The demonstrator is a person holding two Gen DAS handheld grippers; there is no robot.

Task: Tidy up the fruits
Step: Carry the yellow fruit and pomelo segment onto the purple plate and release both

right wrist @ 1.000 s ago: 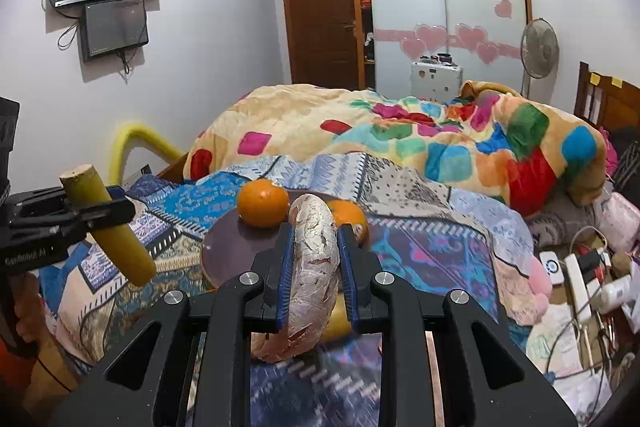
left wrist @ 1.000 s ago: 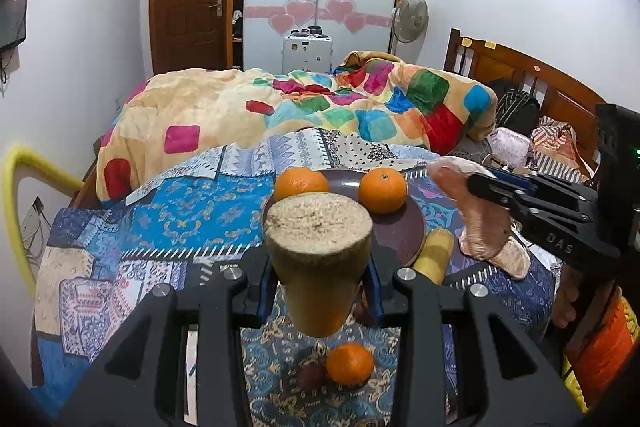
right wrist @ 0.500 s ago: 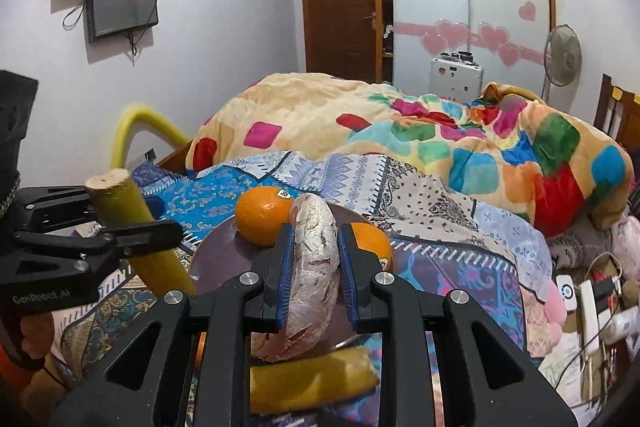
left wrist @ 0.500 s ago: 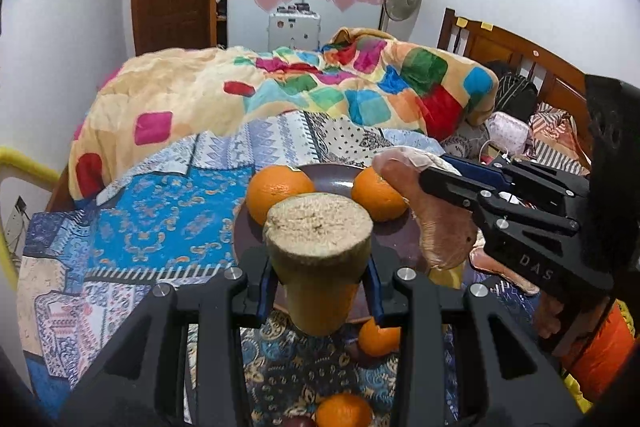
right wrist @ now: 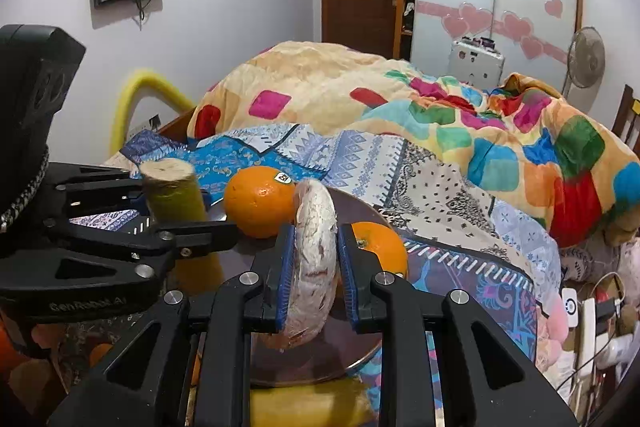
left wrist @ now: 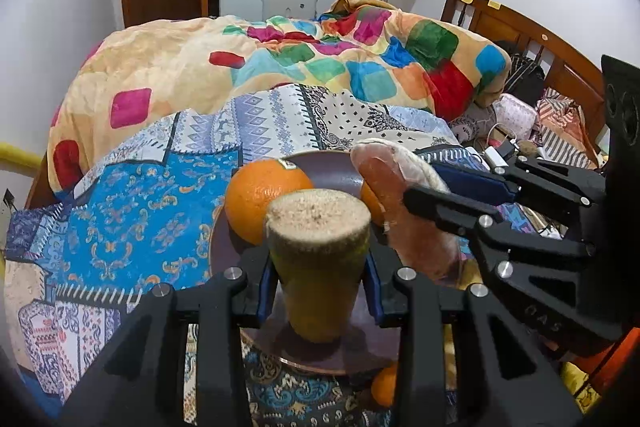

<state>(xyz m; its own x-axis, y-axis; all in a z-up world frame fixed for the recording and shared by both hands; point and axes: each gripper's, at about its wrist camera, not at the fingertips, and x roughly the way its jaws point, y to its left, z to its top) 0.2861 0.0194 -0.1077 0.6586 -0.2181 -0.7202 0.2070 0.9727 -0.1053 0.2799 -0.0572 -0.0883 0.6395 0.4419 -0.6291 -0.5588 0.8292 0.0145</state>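
Patterned blue cloth (left wrist: 132, 227) spreads ahead of both my grippers, with the dark plate (right wrist: 360, 211) on it directly below them. My left gripper (left wrist: 318, 287) is clamped on a yellow-green cut stalk (left wrist: 318, 267), held upright over the plate's near side. My right gripper (right wrist: 314, 275) is clamped on a pale wrapped fruit (right wrist: 314, 267), just right of the stalk. Two oranges (right wrist: 260, 201) sit on the plate just beyond my fingertips. Below the plate's near edge lies another yellow piece (right wrist: 308, 407), and a small orange (left wrist: 384, 385).
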